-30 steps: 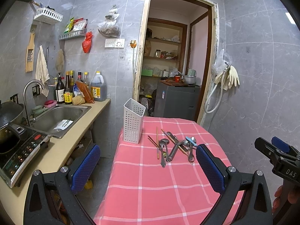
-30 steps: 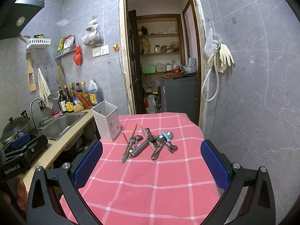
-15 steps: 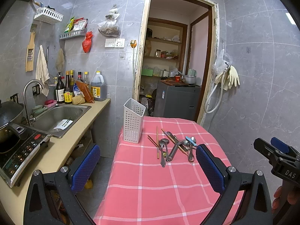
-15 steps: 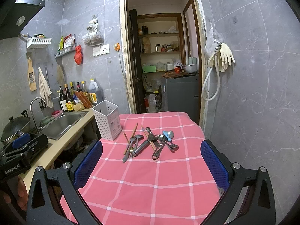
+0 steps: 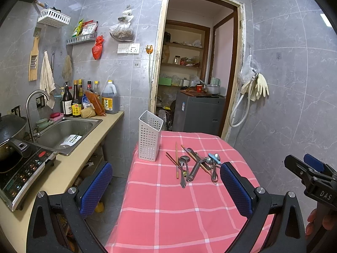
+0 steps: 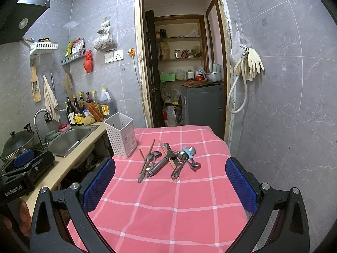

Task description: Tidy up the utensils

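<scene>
A pile of utensils (image 5: 194, 165) lies on the pink checked tablecloth (image 5: 168, 210): metal spoons, wooden chopsticks, a metal peeler and a blue-handled spoon. It also shows in the right wrist view (image 6: 168, 161). A white perforated utensil holder (image 5: 150, 138) stands upright at the table's far left corner; it shows in the right wrist view too (image 6: 120, 135). My left gripper (image 5: 166, 189) is open and empty, well short of the pile. My right gripper (image 6: 170, 186) is open and empty, also short of the pile.
A counter along the left holds a steel sink (image 5: 65, 135), an induction cooker (image 5: 23, 168) with a wok, and bottles (image 5: 88, 99). A doorway behind the table leads to a storeroom with a grey appliance (image 5: 200, 113). A hose and gloves (image 5: 254, 88) hang on the right wall.
Almost nothing has changed; both grippers stay open and have shifted only very slightly.
</scene>
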Tool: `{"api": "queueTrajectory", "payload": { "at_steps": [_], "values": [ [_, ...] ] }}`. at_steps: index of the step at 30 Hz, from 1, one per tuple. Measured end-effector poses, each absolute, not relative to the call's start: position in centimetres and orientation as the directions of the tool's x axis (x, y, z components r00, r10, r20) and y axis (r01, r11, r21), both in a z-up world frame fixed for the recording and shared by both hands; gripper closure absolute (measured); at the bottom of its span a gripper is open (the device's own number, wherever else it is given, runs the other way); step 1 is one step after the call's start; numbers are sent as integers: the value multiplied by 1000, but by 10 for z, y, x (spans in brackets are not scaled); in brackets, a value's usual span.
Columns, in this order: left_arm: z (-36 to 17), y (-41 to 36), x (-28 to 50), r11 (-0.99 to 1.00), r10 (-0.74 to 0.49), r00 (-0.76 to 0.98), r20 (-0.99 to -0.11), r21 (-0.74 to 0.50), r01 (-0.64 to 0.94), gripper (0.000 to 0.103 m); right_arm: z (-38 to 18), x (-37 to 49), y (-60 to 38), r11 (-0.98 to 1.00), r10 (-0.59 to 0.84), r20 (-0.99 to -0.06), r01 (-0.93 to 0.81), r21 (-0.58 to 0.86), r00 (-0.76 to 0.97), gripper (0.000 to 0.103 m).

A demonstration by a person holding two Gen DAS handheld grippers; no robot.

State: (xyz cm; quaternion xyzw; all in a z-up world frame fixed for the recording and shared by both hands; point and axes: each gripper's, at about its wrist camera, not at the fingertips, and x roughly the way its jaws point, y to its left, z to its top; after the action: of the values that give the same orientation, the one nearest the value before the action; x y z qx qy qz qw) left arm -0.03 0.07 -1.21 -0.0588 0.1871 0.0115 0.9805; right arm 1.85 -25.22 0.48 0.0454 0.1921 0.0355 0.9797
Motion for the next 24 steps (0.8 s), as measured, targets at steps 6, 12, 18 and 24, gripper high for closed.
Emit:
{"api": "queueTrajectory", "payload": {
  "at_steps": [6, 12, 18, 24],
  "values": [
    [-10, 0, 0, 993, 0, 929, -369, -112, -45, 0, 4, 19, -253, 993, 87, -374, -52, 103, 924, 1],
    [-20, 4, -2, 993, 1, 930, -369, -111, -45, 0, 4, 18, -253, 993, 86, -374, -51, 105, 923, 1],
    [-27, 5, -2, 993, -2, 929, -370, -111, -42, 0, 4, 19, -253, 993, 85, -374, -50, 103, 924, 1],
    [-29, 5, -3, 993, -4, 928, -372, -112, -40, 0, 5, 19, -253, 993, 86, -374, -50, 104, 923, 1]
  ]
}}
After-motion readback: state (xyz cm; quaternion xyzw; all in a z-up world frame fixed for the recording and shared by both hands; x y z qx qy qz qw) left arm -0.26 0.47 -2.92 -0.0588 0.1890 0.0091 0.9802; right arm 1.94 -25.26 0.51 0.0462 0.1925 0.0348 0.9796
